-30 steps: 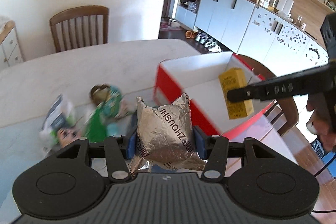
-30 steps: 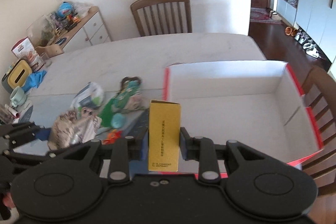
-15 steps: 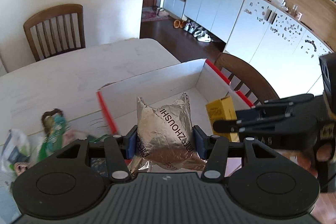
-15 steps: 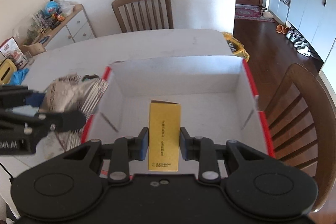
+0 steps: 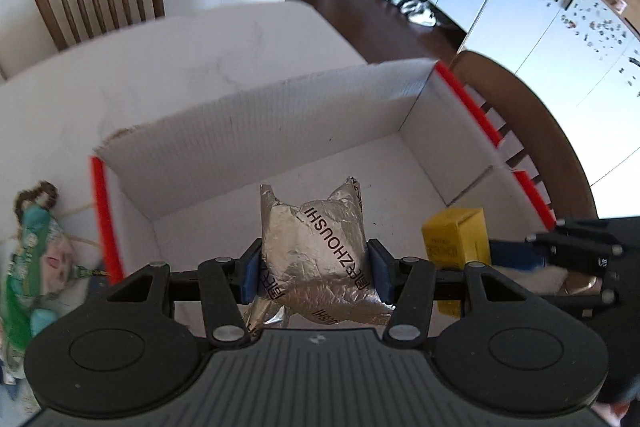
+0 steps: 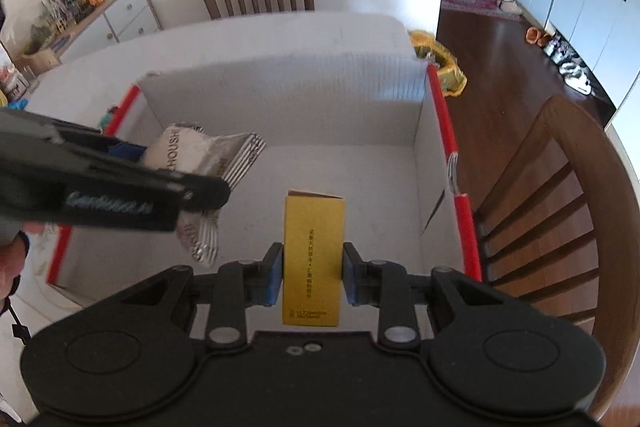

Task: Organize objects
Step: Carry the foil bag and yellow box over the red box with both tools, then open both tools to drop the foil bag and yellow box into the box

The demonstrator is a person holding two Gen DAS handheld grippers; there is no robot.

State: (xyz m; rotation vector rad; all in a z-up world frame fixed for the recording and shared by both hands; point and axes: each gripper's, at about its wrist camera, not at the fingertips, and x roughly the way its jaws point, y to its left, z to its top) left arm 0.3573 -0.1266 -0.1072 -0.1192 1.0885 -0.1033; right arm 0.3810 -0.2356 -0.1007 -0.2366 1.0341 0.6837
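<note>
Box (image 5: 320, 115) drop pending | left gripper (image 5: 314, 263) jaws clamp foil packet (image 5: 316, 239) | right gripper (image 6: 308, 273) jaws clamp yellow carton (image 6: 314, 251), packet's 3 o'clock | lower both near floor, release apart.

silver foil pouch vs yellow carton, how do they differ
The silver foil pouch is crinkled, shiny and puffy; the yellow carton is a flat-sided, matte, rigid box. The pouch carries large dark lettering, the carton small fine print. The pouch sits in the left gripper, the carton in the right gripper, standing upright. Both are clamped between blue-padded fingers and held over the white box with red edges, not yet released.
</note>
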